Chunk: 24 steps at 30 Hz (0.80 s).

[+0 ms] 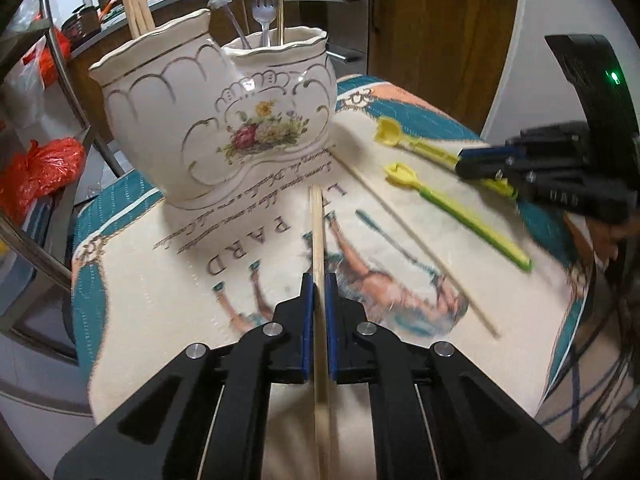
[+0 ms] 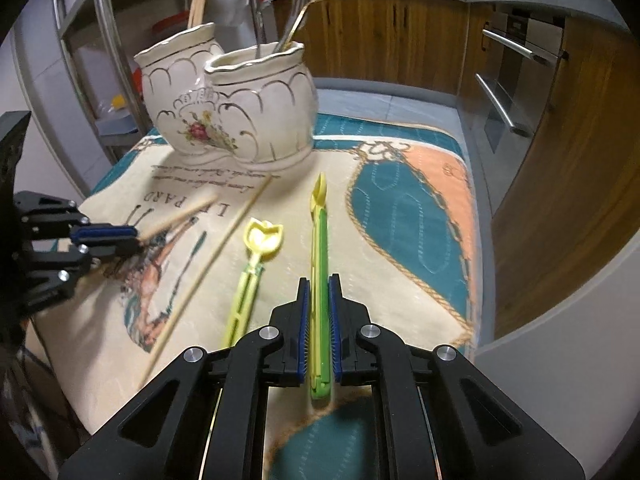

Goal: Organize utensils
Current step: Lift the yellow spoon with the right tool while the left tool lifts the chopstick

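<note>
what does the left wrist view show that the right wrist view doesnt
Only the left wrist view shows the left gripper head-on, shut on a wooden chopstick, and an orange plastic bag beside the table. Only the right wrist view shows the right gripper head-on, shut on a green and yellow utensil, plus oven handles. Both show the two-compartment ceramic holder, a loose chopstick and a second yellow utensil.

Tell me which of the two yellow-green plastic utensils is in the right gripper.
The one nearer the table's right edge: it runs between the right gripper and its shut fingers. The other plastic utensil lies free on the cloth, nearer the loose chopstick.
</note>
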{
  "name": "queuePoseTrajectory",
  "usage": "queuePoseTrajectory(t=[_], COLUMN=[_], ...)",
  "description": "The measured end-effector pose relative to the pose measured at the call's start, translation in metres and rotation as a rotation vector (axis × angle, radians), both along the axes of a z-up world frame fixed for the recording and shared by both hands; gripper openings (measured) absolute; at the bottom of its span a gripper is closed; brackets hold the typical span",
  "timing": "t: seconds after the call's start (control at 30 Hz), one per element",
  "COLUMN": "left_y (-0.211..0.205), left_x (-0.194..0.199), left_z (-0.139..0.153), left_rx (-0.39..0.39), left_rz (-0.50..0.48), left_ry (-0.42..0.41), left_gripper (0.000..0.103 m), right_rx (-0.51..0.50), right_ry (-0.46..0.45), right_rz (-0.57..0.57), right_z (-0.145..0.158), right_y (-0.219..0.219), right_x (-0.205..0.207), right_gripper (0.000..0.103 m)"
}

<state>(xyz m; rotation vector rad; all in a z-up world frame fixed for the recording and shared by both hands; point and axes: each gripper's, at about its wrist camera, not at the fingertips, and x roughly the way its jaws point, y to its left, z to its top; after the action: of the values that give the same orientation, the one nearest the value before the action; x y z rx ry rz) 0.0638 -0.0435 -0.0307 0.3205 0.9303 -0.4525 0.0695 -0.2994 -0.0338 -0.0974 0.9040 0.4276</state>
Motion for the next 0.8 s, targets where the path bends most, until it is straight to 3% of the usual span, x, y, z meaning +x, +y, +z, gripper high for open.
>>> queuePoseTrajectory(t=[0.2,0.37,0.5,0.67,0.73,0.8], left_y=[0.016,0.021,0.017,0.016,0.017,0.017], left_x=[-0.004,-0.003,-0.002,-0.004,-0.004,-0.004], left_z=[-0.002,-0.006,-0.008,-0.010,-0.011,-0.011], left_rx=[-0.006,-0.046,-0.061,-0.080,-0.086,-0.086], left_rz=[0.019,0.051,0.068,0.079,0.080,0.073], left_ry=[0.012,0.024,0.023,0.001,-0.003,-0.007], left_gripper=[0.006,0.006,0.007,0.008,0.008,0.008], right_rx=[0.002,-0.008,-0.008,0.014,-0.003,-0.006], right_ry=[0.019,0.015,0.016,0.014,0.005,0.005], right_rz=[-0.003,0.008,0.002,-0.004,-0.007,-0.003], right_z=[-0.004,-0.005,-0.005,-0.006,-0.007,-0.007], right_y=[-0.001,0.005,0.008,0.010,0.012,0.013], right_x=[0.002,0.005,0.013,0.023,0.025,0.025], right_gripper=[0.012,0.025,0.029,0.028,0.015,0.011])
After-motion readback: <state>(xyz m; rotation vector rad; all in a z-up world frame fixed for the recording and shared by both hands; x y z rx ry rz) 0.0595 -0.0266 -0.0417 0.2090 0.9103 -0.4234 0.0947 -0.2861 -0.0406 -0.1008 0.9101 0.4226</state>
